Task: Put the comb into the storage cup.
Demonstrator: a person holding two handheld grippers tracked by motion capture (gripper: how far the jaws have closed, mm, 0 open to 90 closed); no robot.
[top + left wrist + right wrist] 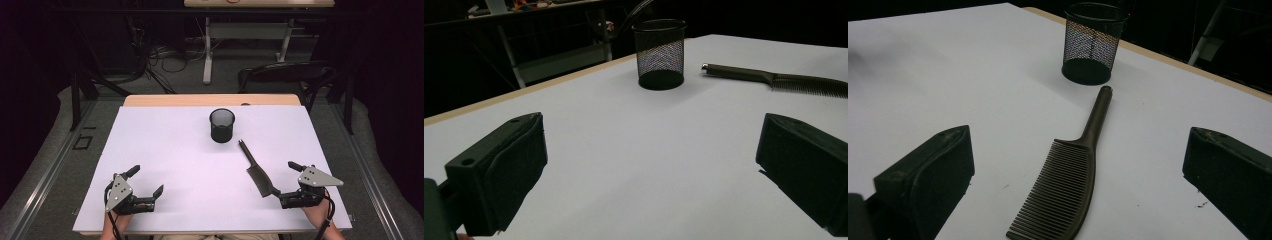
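Observation:
A dark comb [255, 170] lies flat on the white table top [170, 150], its handle pointing toward a black mesh pen cup [222, 125] that stands upright at the far middle. My right gripper [285, 178] is open at the near right, its jaws on either side of the comb's toothed end [1058, 195] without touching it. My left gripper [147, 180] is open at the near left with bare table between its jaws. From the left gripper view the mesh cup [659, 54] and the comb [774, 80] lie farther off to the right.
The table's wooden far edge [210, 100] shows beyond the white top. A dark chair [285, 75] stands behind the table on the right, with cables and another desk's legs [207, 50] on the floor beyond.

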